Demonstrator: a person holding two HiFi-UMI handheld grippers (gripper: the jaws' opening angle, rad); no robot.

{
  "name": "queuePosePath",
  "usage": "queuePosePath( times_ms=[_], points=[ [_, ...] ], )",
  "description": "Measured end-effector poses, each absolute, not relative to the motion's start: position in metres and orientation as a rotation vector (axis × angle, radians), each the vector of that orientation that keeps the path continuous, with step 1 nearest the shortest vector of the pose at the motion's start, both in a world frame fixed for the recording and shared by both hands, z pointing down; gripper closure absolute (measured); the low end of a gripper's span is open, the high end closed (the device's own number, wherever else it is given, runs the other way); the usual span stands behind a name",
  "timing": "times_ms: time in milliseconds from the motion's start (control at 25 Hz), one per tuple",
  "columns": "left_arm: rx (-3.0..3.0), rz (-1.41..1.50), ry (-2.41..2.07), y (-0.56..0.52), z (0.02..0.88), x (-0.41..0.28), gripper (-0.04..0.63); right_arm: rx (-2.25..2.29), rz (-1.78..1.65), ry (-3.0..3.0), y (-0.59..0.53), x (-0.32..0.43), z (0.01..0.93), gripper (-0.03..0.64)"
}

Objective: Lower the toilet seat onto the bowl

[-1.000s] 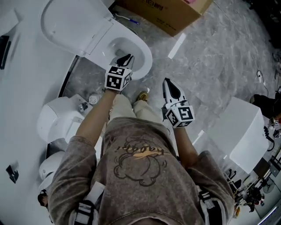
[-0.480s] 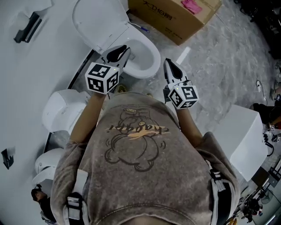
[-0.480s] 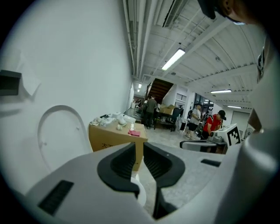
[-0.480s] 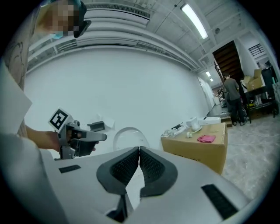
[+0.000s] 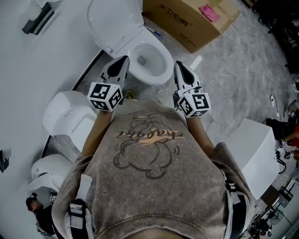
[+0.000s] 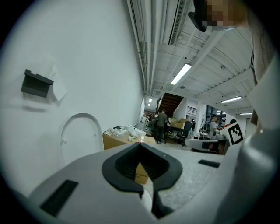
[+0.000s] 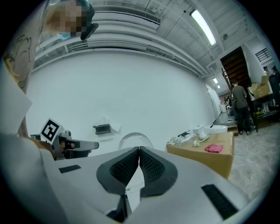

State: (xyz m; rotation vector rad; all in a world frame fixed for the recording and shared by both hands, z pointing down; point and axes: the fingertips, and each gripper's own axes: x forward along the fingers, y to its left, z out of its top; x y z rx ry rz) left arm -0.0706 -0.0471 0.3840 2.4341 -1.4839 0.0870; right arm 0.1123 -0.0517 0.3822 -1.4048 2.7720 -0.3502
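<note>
The white toilet stands against the wall with its bowl uncovered. Its seat and lid are raised and lean back on the wall; they show as a white arch in the left gripper view and the right gripper view. My left gripper hangs just left of the bowl's near rim, shut with nothing between its pads. My right gripper hangs just right of the rim, also shut and holding nothing. Neither gripper touches the seat. The left gripper also shows in the right gripper view.
A cardboard box with a pink thing on it stands right of the toilet. Other white toilets sit along the wall at the left. A white block stands at the right. A black holder is fixed to the wall.
The left gripper has drawn back from over the bowl to its left side. The right gripper has moved forward to the bowl's right side. The head view has shifted towards the toilet.
</note>
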Motion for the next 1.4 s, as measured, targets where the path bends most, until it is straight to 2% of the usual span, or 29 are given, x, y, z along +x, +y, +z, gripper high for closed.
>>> queuePosePath(
  times_ms=[1400],
  points=[
    [2.342,0.091,-1.587,-0.062,0.425,-0.092,0.586,-1.487,-0.402,2.789,-0.076,0.113,0.421,0.589]
  ],
)
